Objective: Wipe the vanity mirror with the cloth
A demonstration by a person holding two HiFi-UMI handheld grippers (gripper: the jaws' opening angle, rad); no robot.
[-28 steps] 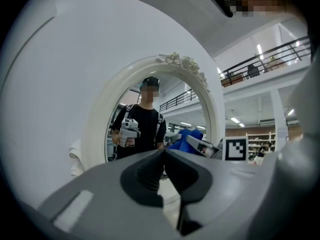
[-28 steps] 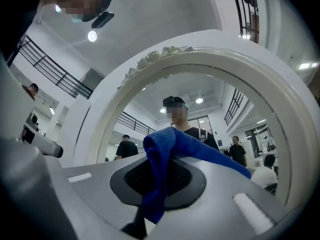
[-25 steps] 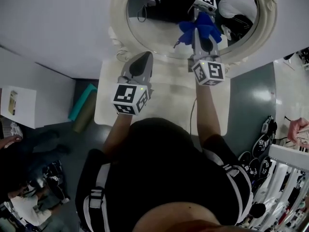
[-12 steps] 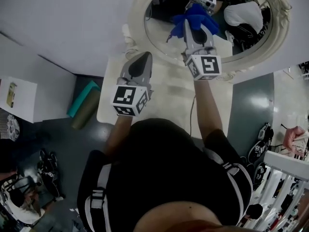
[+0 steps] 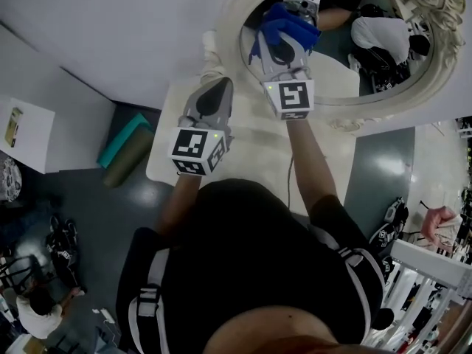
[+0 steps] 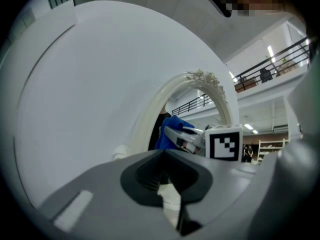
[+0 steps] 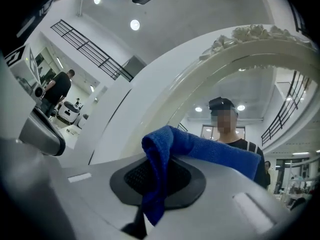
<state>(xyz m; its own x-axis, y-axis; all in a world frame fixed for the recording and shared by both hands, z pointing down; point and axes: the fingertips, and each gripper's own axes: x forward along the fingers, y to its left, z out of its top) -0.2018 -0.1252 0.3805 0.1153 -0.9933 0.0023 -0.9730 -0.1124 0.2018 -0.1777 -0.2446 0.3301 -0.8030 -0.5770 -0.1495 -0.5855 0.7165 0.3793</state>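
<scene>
An oval vanity mirror with an ornate white frame [image 5: 383, 98] stands at the back of a white table [image 5: 243, 153]. My right gripper [image 5: 284, 32] is shut on a blue cloth [image 5: 284, 22] and holds it against the left part of the mirror glass; the glass reflects the cloth and the gripper's cube. In the right gripper view the blue cloth [image 7: 200, 149] drapes over the jaws below the mirror frame [image 7: 225, 54]. My left gripper [image 5: 220, 87] is shut and holds nothing, over the table left of the mirror. The left gripper view shows the cloth [image 6: 167, 134] and the frame [image 6: 150, 119].
A teal and an olive rolled mat [image 5: 122, 144] lie on the floor left of the table. A white surface [image 5: 26, 135] is at the far left. Shoes [image 5: 387, 227] and a white rack [image 5: 435, 271] are on the right. A person crouches at lower left [image 5: 33, 312].
My right gripper has carried the cloth left and upward across the mirror glass, from the lower middle to the left part. The left gripper has stayed in place, shut.
</scene>
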